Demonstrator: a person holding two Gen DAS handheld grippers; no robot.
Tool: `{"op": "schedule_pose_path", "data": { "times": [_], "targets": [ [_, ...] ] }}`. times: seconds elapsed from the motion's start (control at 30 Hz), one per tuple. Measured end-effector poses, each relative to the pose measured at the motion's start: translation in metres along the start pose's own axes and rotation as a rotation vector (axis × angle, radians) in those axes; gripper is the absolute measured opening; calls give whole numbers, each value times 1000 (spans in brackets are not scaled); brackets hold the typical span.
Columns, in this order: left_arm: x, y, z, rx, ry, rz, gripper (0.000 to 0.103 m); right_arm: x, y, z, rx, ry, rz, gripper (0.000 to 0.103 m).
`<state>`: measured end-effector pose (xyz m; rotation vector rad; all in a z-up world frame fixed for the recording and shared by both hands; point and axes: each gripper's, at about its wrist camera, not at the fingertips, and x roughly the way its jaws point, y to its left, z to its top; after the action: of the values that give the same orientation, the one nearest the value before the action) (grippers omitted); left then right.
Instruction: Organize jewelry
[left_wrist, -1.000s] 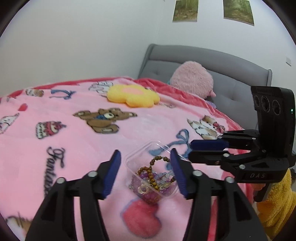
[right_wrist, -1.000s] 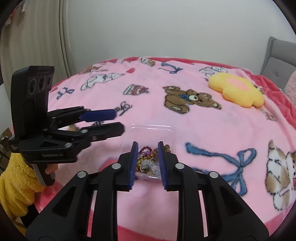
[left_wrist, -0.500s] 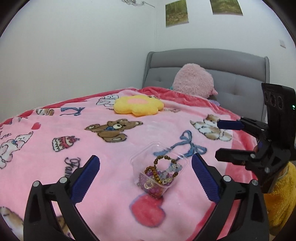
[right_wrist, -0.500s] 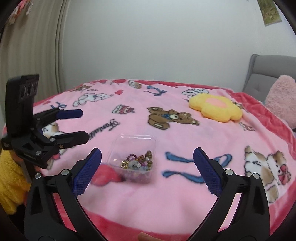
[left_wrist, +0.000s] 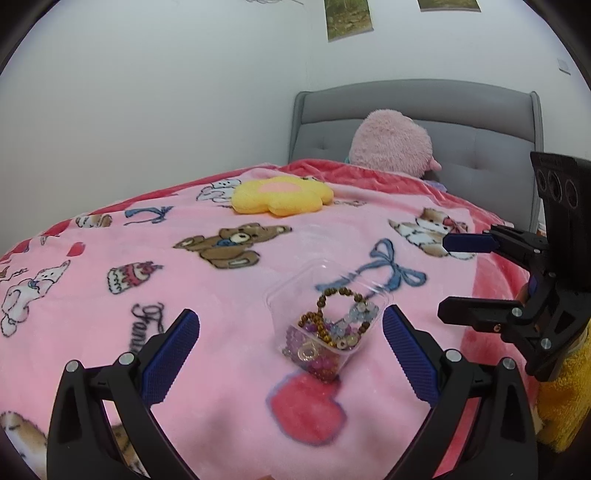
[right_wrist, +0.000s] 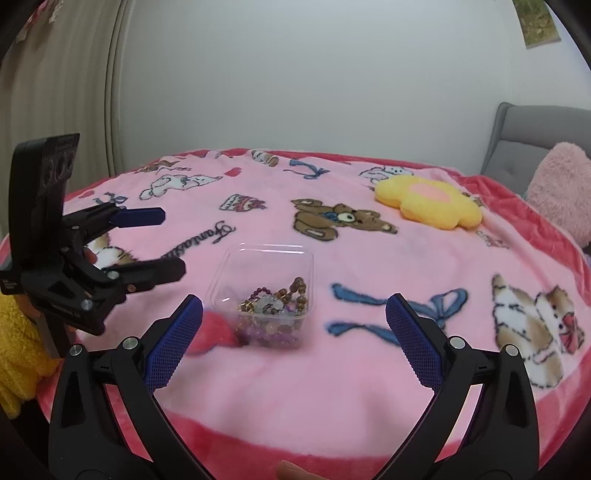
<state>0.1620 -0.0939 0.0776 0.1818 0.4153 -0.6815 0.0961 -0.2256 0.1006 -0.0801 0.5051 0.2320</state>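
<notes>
A clear plastic box (left_wrist: 295, 295) (right_wrist: 236, 269) sits on the pink blanket near the bed's front edge. It holds a heap of bead bracelets (left_wrist: 332, 332) (right_wrist: 273, 310), brown, purple and pale. My left gripper (left_wrist: 291, 354) is open and empty, drawn back just short of the box. My right gripper (right_wrist: 295, 339) is open and empty too, held back from the box. Each gripper shows in the other's view, the right one (left_wrist: 469, 277) and the left one (right_wrist: 162, 240), both open.
The pink cartoon blanket (left_wrist: 110, 314) covers the bed. A yellow flower cushion (left_wrist: 280, 195) (right_wrist: 428, 203) lies further back. A pink plush pillow (left_wrist: 391, 144) leans on the grey headboard (left_wrist: 480, 122). Yellow fleece sleeves (right_wrist: 18, 350) show at the frame edges.
Both grippers opened wide and drew back from the box. The right one was nearly shut over the beads a second ago. The box and beads stay in place.
</notes>
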Motion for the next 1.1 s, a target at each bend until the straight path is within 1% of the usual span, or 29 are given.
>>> {"op": "schedule_pose_path", "data": {
  "times": [0.07, 0.23, 0.33, 0.43, 1.1],
  "targets": [
    [3, 0, -3, -2, 3, -12, 98, 2, 2, -2, -4, 9, 0, 95],
    [5, -1, -7, 7, 0, 6, 98, 5, 3, -3, 6, 23, 10, 95],
    [7, 2, -8, -24, 5, -24, 98, 5, 3, -4, 10, 28, 2, 95],
    [7, 4, -9, -40, 10, -37, 98, 6, 2, -4, 15, 31, 6, 95],
    [7, 2, -10, -30, 15, -37, 98, 5, 3, -3, 17, 28, 13, 95]
  ]
}}
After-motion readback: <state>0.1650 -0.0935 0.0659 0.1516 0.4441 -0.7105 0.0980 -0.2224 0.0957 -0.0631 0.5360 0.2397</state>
